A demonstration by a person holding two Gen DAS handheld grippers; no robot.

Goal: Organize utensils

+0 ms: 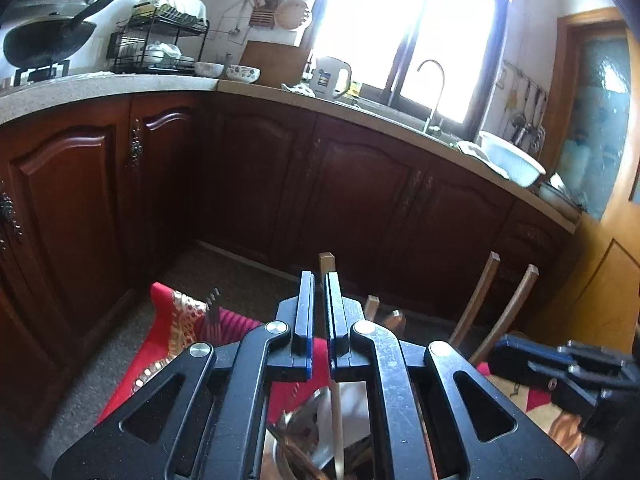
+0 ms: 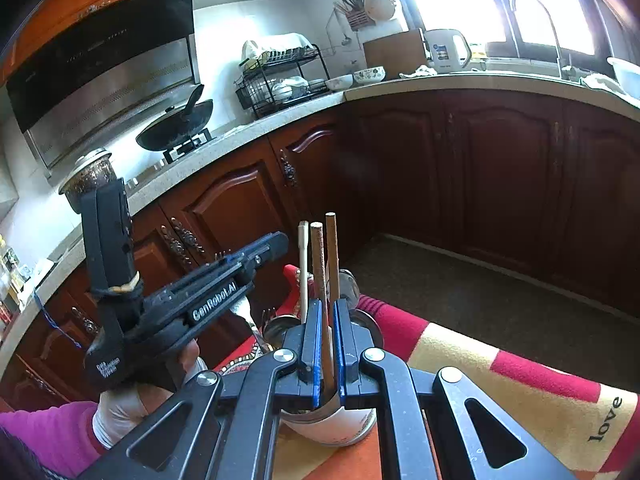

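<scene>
One chopstick (image 2: 330, 280) upright between the right tool's (image 2: 327, 356) blue pads.

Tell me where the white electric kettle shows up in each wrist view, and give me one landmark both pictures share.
Left wrist view: the white electric kettle stands on the back counter, upper centre, just left of the bright window.
Right wrist view: the kettle is on the counter at upper right, beside the wooden board.
Shared landmark: the black dish rack, left of the kettle in both views.
</scene>
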